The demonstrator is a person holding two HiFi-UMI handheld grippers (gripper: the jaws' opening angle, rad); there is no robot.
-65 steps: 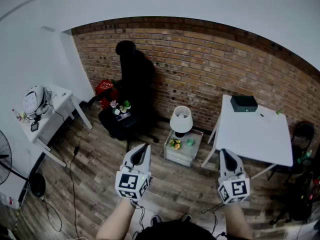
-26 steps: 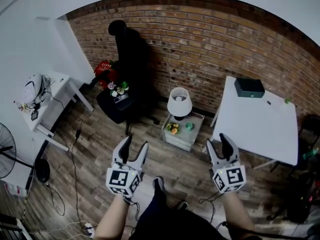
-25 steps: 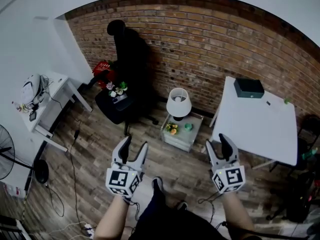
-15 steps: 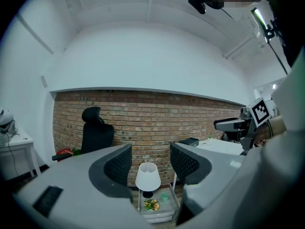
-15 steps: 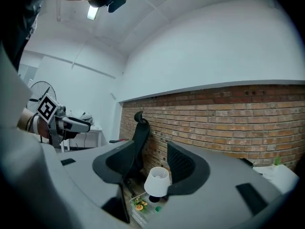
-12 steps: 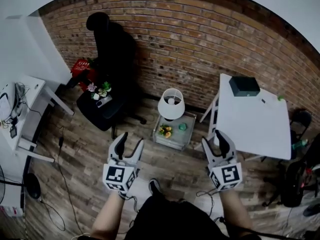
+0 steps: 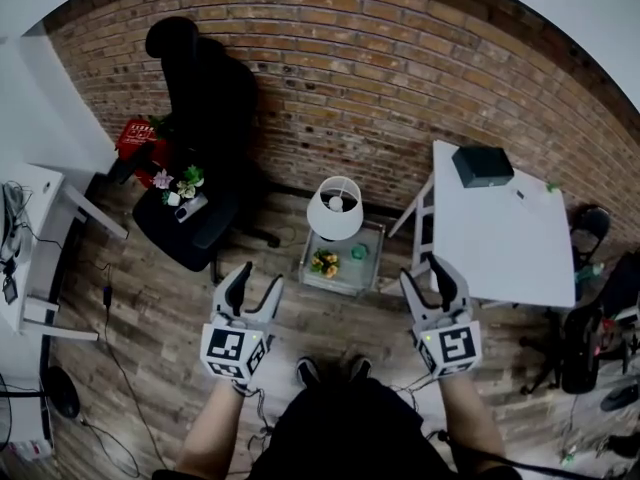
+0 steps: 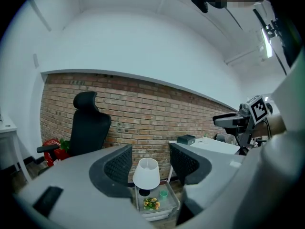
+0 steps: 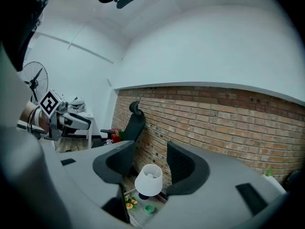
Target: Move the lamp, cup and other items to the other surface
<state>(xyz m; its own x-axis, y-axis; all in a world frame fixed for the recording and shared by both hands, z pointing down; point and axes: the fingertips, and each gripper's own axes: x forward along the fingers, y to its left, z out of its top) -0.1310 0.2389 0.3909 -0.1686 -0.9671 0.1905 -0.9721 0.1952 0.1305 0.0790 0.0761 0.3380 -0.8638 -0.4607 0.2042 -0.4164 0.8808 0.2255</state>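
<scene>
A white-shaded lamp (image 7: 335, 208) stands on a low glass side table (image 7: 372, 268) by the brick wall. A small green cup (image 7: 358, 253) and a bunch of yellow flowers (image 7: 324, 263) sit beside it on the table. My left gripper (image 7: 258, 276) and right gripper (image 7: 425, 270) hover short of the table, one at each side, both open and holding nothing. The left gripper view frames the lamp (image 8: 147, 174) and the cup (image 8: 163, 193) far off between the jaws. The right gripper view does the same with the lamp (image 9: 148, 180) and the cup (image 9: 149, 208).
A white table (image 7: 500, 238) stands right of the side table, with a black box (image 7: 482, 165) at its far end. A black office chair (image 7: 195, 118) to the left has small flowers (image 7: 175, 183) on its seat. A red basket (image 7: 138, 138) sits behind it. The floor is wood.
The side table and lamp have drawn closer and now lie between the two grippers. Both grippers moved forward with me. In the oldest frame the jaws looked together; now they stand apart.
</scene>
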